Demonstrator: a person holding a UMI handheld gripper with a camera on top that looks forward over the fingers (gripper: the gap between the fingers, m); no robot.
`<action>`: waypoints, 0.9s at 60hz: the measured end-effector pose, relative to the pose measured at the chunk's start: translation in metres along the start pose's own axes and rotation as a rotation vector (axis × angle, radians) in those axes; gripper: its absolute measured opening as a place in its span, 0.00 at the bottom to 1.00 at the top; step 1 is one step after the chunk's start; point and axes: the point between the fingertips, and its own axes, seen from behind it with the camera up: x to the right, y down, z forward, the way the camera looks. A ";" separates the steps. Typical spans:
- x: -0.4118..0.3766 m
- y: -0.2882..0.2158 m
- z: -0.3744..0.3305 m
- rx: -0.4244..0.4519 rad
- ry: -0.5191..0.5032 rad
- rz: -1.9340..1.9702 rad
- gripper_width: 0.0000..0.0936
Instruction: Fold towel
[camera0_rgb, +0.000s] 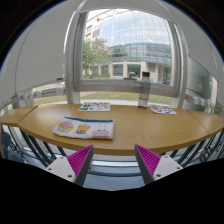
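Beyond the gripper (113, 160), on the wooden table (130, 130): only printed sheets (84, 127), no towel in view. Fingers spread apart, holding nothing. Presumably soft, limp and light once found; best pinched at a corner or hem.

Wooden table (125, 135) w/ booklets (84, 127), more papers (95, 106) behind; window (130, 45), bldg (135, 55) outside.

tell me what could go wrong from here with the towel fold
No towel shows in this view, so the fold cannot begin until one is found. The open gripper hangs short of the curved wooden table, whose near edge its fingers could strike when advancing. The colourful printed booklet lying on that table might get snagged instead.
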 end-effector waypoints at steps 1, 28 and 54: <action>-0.012 -0.001 0.005 -0.002 -0.009 -0.003 0.90; -0.247 -0.038 0.147 -0.062 -0.071 -0.012 0.73; -0.235 -0.026 0.196 -0.147 0.101 -0.056 0.03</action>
